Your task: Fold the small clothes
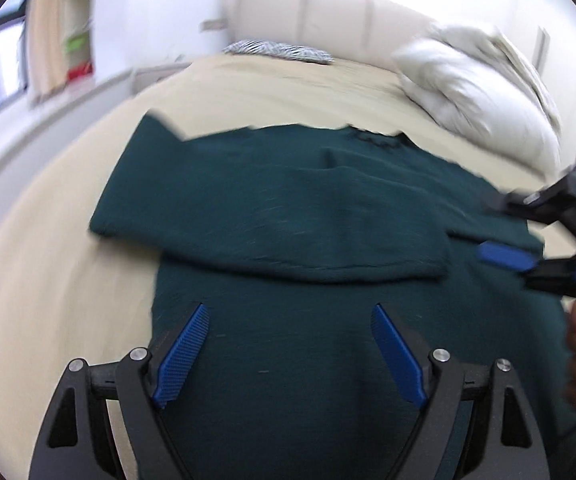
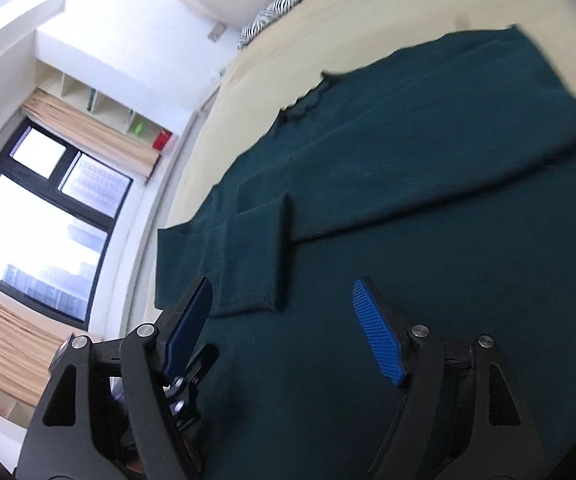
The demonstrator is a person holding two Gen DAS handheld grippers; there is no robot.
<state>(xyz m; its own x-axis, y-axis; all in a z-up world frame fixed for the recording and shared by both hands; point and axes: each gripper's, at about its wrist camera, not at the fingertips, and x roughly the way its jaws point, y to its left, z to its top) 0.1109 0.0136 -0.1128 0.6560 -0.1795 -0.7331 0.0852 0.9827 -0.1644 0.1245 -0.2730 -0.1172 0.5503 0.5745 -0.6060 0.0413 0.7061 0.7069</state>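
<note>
A dark green long-sleeved sweater [image 1: 288, 208] lies flat on a beige bed [image 1: 48, 280], with one sleeve folded across its body. My left gripper [image 1: 290, 316] is open and empty, just above the sweater's lower part. My right gripper [image 2: 282, 292] is open and empty over the sweater [image 2: 408, 200], near the folded sleeve's cuff [image 2: 256, 264]. The right gripper also shows at the right edge of the left wrist view [image 1: 528, 236], above the sweater's right side.
A white pillow [image 1: 476, 84] and a zebra-patterned cushion [image 1: 280, 52] lie by the padded headboard [image 1: 328, 12]. A window [image 2: 40, 216] with beige blinds and wall shelves [image 2: 100, 104] stand beyond the bed's left side.
</note>
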